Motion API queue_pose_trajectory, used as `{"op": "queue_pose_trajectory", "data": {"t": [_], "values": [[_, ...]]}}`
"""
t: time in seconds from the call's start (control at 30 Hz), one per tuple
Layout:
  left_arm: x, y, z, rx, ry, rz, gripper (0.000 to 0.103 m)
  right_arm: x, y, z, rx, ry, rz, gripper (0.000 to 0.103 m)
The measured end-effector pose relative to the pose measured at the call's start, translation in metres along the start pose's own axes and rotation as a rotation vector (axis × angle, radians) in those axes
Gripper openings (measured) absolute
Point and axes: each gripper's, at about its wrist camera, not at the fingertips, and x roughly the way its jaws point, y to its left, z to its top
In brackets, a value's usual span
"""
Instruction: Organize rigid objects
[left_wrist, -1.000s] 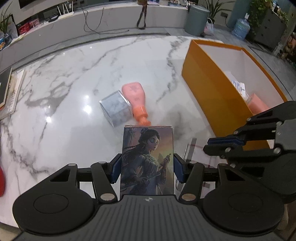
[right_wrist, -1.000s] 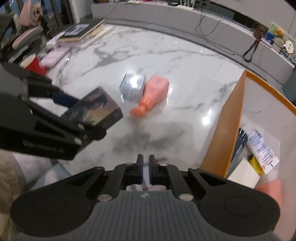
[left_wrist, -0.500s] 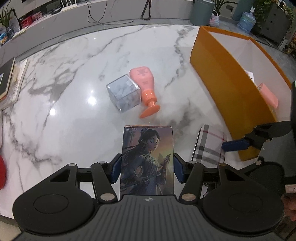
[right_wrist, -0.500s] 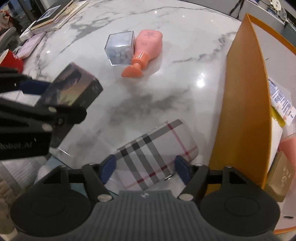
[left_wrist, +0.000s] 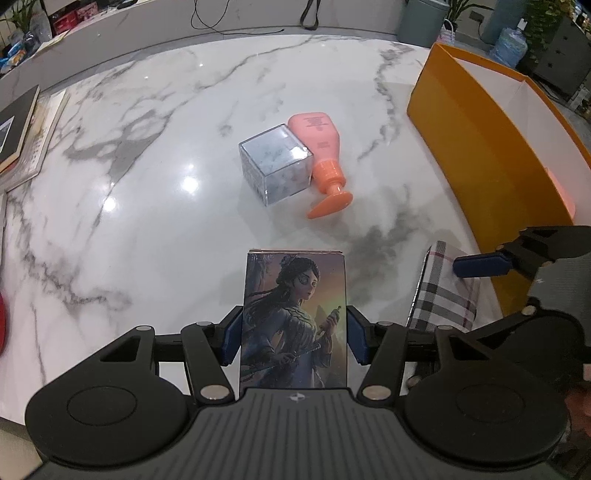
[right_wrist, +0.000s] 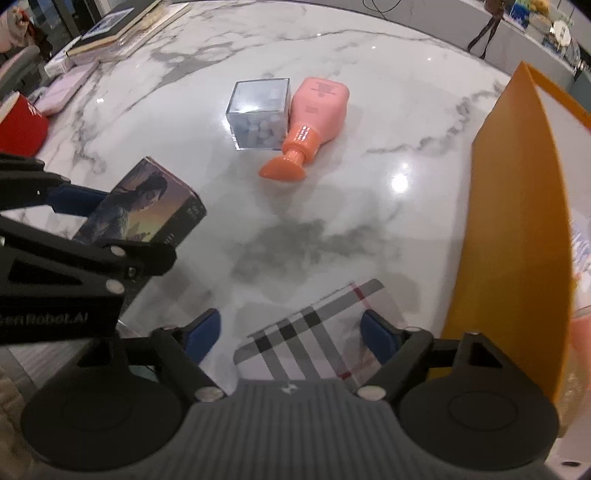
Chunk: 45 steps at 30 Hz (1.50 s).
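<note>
The left gripper (left_wrist: 294, 345) has its jaws clamped on one illustrated card box (left_wrist: 294, 321). The right gripper (right_wrist: 291, 334), jaws just opened and standing apart, straddles one plaid case (right_wrist: 314, 339) without touching; closing off-centre could skid it along the glossy tabletop (left_wrist: 147, 206). At twelve o'clock lie one clear cube (left_wrist: 275, 168) and one pink bottle (left_wrist: 321, 147), touching. At two o'clock stands one orange bin (left_wrist: 480, 155).

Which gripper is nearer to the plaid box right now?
Right. The right gripper straddles the plaid box with open jaws, pads not pressing it. The left gripper sits off to its side, shut on the illustrated box.
</note>
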Motion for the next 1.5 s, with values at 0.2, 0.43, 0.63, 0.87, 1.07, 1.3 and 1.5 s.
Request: {"op": "queue_pose_trajectory", "data": {"t": [0.2,0.43,0.63,0.87,1.07,1.3,1.5], "values": [[-0.002,-0.004,-0.001,0.021,-0.009,-0.013,0.065,-0.007,0.001,-0.005,-0.072,0.085,-0.011,0.08],[-0.005,-0.005,-0.002,0.032,-0.025,-0.013,0.065,0.009,0.004,-0.007,-0.152,0.223,-0.024,0.083],[-0.003,-0.002,-0.003,0.023,-0.025,-0.011,0.065,0.021,-0.002,0.0,-0.089,0.201,0.017,0.084],[0.002,0.013,-0.002,-0.032,-0.012,0.06,0.065,0.019,0.006,0.005,-0.157,0.106,0.094,0.085],[0.007,0.026,0.001,-0.088,0.004,0.078,0.065,0.016,-0.004,0.013,-0.054,0.065,0.12,0.085],[0.013,0.027,0.0,-0.082,0.019,0.079,0.065,0.027,0.003,0.013,-0.036,0.044,0.072,0.079],[0.016,0.025,-0.002,-0.071,0.027,0.078,0.065,0.025,0.014,0.007,-0.089,-0.015,0.026,0.068]]}}
